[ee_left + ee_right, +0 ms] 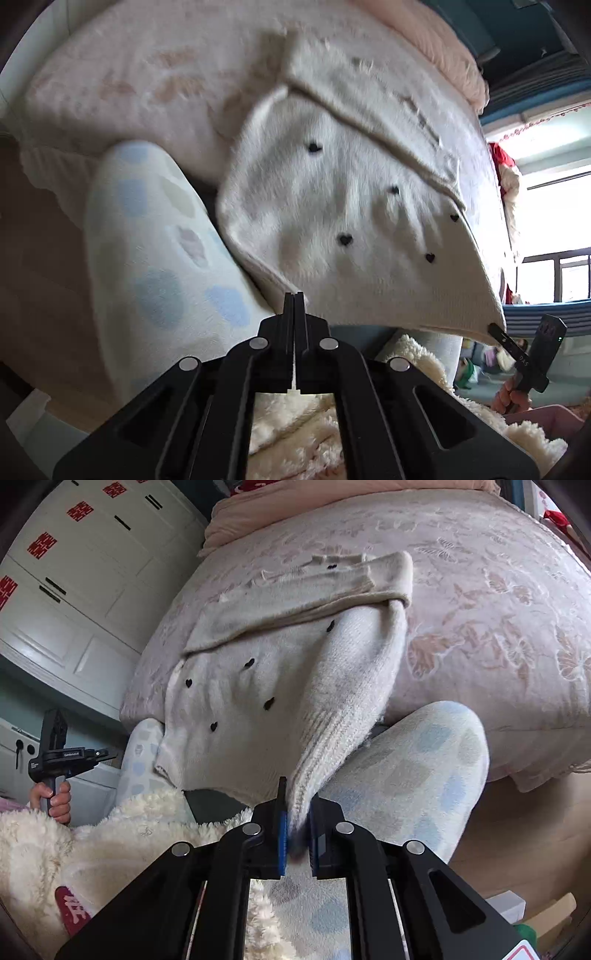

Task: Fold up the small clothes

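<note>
A cream knitted sweater with small black hearts (343,229) lies on the bed, its hem hanging off the near edge; a sleeve is folded across its upper part. My left gripper (294,306) is shut on the hem's left corner. My right gripper (298,805) is shut on the other hem corner, bunched between the blue pads. It also shows in the left wrist view (496,330), pinching the stretched corner. The left gripper shows at the left of the right wrist view (109,755), beside the sweater (258,679).
The bed (498,590) has a pink floral cover. The person's knees in pale spotted pyjamas (155,258) (417,760) press against the bed edge. A fluffy cream robe (110,830) is below. White wardrobes (81,572) stand on the left.
</note>
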### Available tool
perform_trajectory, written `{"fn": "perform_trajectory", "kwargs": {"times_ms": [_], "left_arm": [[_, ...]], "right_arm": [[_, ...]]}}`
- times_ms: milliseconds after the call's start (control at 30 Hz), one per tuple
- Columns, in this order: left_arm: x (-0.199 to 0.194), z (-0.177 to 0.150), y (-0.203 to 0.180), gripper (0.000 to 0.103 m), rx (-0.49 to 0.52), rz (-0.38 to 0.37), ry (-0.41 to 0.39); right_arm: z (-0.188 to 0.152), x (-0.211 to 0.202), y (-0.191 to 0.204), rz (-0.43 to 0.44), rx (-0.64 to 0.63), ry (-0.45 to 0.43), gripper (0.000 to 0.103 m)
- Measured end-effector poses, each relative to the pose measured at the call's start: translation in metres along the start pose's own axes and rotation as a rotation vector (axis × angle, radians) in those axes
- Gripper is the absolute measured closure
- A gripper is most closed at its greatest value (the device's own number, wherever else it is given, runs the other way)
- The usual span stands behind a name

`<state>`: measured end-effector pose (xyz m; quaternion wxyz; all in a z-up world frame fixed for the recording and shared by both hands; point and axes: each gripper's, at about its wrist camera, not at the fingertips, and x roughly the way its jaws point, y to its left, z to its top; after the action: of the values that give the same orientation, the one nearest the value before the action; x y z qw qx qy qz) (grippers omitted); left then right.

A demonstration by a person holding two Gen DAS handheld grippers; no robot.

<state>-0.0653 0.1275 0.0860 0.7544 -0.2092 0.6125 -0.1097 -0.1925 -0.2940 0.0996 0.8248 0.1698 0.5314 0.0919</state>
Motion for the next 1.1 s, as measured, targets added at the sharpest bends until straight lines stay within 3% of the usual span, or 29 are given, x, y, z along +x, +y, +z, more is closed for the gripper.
{"fn": "perform_trajectory", "kwargs": {"times_ms": [67, 133, 233, 300, 500, 733, 800, 867, 1100], "left_arm": [[-0.018, 0.014, -0.001, 0.103, 0.003, -0.019, -0.069], [-0.014, 0.031, -0.005, 0.103, -0.008, -0.062, -0.042], [0.027, 0.031, -0.009, 0.103, -0.029, -0.104, 0.102], [0.065, 0.019, -0.007, 0.103, -0.063, -0.065, 0.201], [0.136, -0.013, 0.016, 0.102, -0.259, -0.062, 0.432], [0.135, -0.011, 0.018, 0.101, -0.385, -0.112, 0.381], [0.123, -0.011, 0.020, 0.083, -0.410, -0.106, 0.363], [0.114, -0.007, 0.023, 0.076, -0.429, -0.112, 0.346], [0.124, 0.001, 0.007, 0.065, -0.438, -0.059, 0.379]], "right_arm": [[0.015, -0.011, 0.000, 0.036, 0.017, -0.058, 0.095], [0.029, -0.010, 0.002, 0.042, 0.013, -0.082, 0.095], [0.028, 0.006, 0.014, 0.005, -0.056, -0.036, 0.095], [0.018, 0.013, 0.018, -0.014, -0.081, -0.004, 0.095], [0.005, 0.017, 0.017, -0.027, -0.076, 0.005, 0.094], [0.008, 0.022, 0.015, -0.015, -0.062, 0.005, 0.094], [0.005, 0.022, 0.015, -0.016, -0.056, 0.004, 0.094], [0.005, 0.023, 0.012, -0.008, -0.041, 0.002, 0.094], [0.005, 0.027, 0.014, 0.003, -0.038, 0.002, 0.094]]}}
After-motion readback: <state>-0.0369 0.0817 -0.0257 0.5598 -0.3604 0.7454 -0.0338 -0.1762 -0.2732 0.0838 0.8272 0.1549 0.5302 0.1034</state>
